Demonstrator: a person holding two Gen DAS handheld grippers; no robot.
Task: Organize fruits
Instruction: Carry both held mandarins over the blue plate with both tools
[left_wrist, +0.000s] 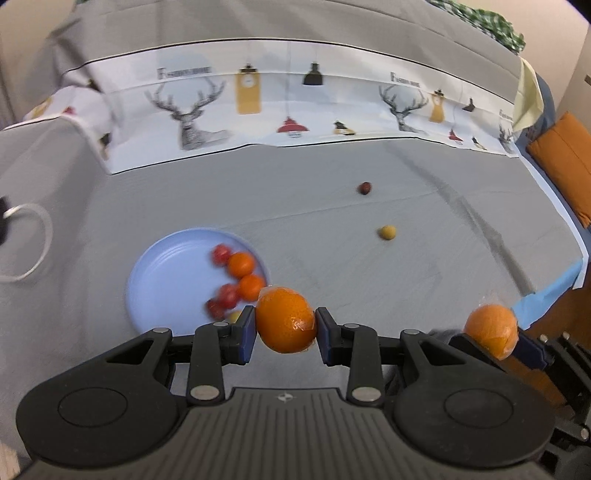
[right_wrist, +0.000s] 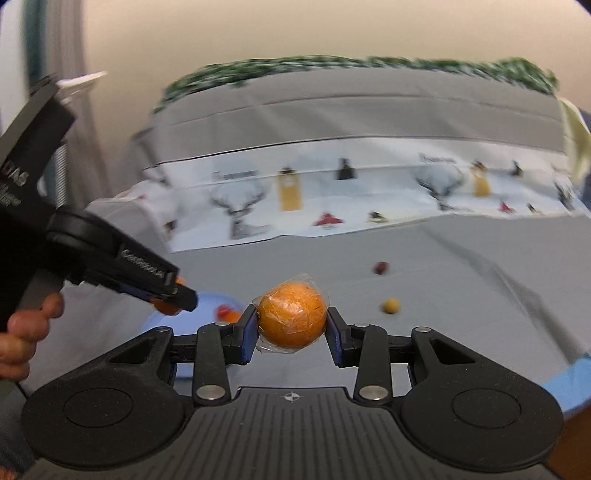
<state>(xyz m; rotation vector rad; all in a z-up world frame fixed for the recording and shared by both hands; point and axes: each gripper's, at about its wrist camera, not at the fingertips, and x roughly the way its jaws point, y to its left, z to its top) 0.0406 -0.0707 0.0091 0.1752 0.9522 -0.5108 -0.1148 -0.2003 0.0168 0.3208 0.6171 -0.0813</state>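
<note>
- Up close, the left wrist view shows the left claw (left_wrist: 285, 328) clenched on a round, film-wrapped orange (left_wrist: 284, 319), just beside the near-right rim of a smooth blue plate (left_wrist: 162, 280) holding small red and orange fruits on the grey-clothed tabletop (left_wrist: 332, 236).
- Farther back lie a dark fruit (left_wrist: 364, 188) and a yellow fruit (left_wrist: 387, 232).
- Right wrist view: the right claw (right_wrist: 291, 328) grips a second wrapped orange (right_wrist: 291, 319), crinkled film shining, above the tabletop's near edge.
</note>
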